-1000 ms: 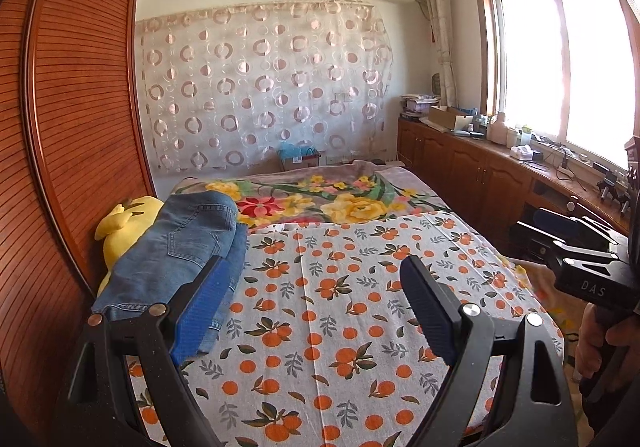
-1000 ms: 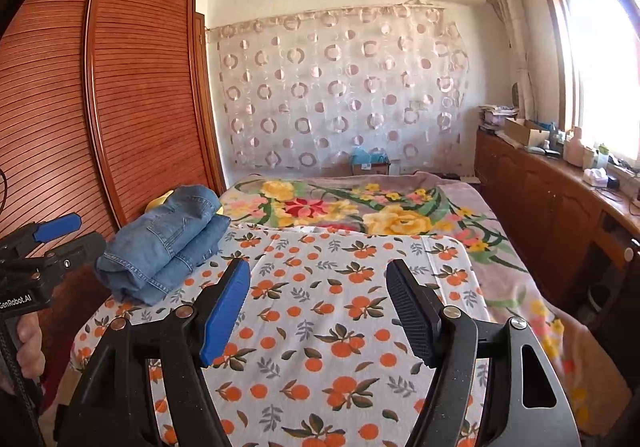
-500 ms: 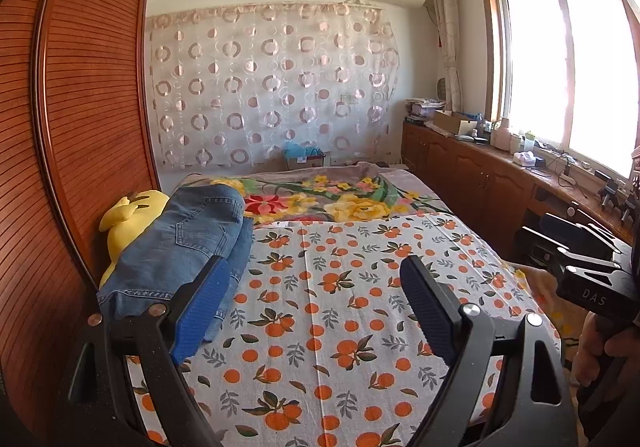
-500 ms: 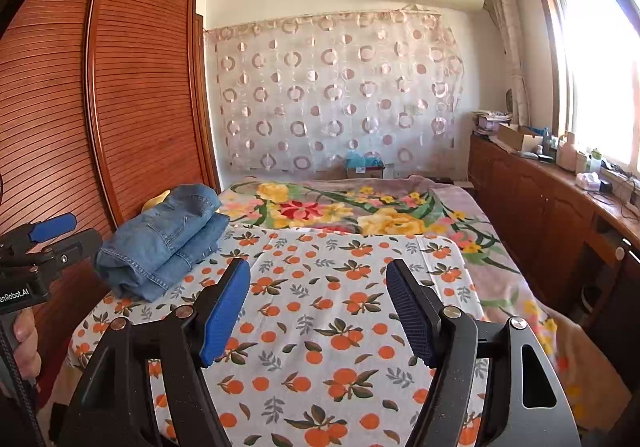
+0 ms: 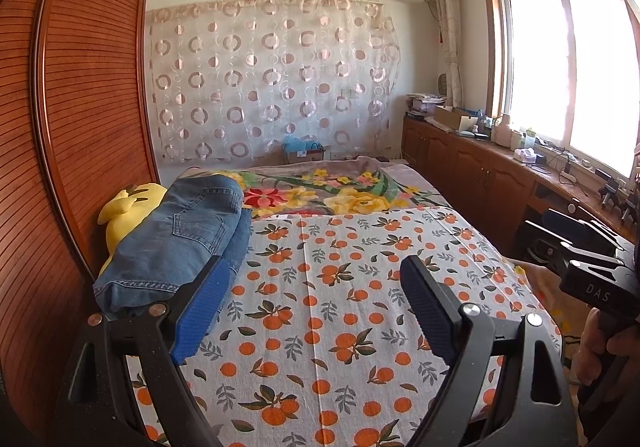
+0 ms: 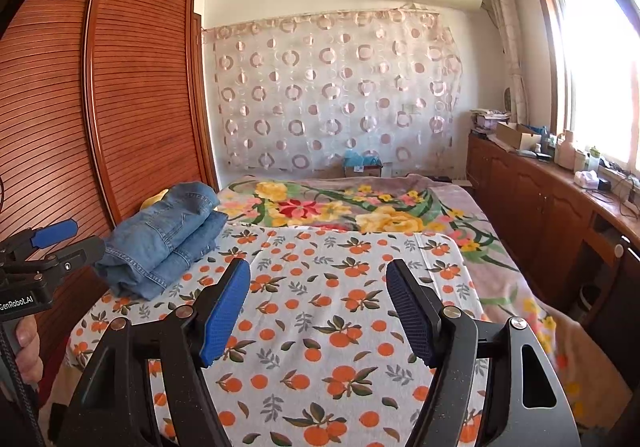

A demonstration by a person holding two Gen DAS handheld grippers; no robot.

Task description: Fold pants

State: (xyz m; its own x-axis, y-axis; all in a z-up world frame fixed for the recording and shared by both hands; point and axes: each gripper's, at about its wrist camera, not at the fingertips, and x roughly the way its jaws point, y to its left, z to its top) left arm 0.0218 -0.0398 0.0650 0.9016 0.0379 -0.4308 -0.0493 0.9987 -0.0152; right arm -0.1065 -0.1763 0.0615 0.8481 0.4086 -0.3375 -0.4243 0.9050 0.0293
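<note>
Folded jeans (image 5: 180, 239) lie at bed's far-left edge, long axis running front-to-back; left gripper (image 5: 312, 311) nearer; right gripper (image 6: 318, 311) further off; both w/ jaws spread, empty

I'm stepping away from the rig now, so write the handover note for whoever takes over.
Left gripper: open, holding nothing, above the orange-print bedsheet.
Right gripper: open, empty, also over the sheet.
Folded blue denim jeans: a compact bundle at the sheet's left edge, beside the slatted wooden wardrobe, partly resting on a yellow plush toy.
Done: the fold looks complete.
Left: apparently nothing; no other pants visible.
</note>
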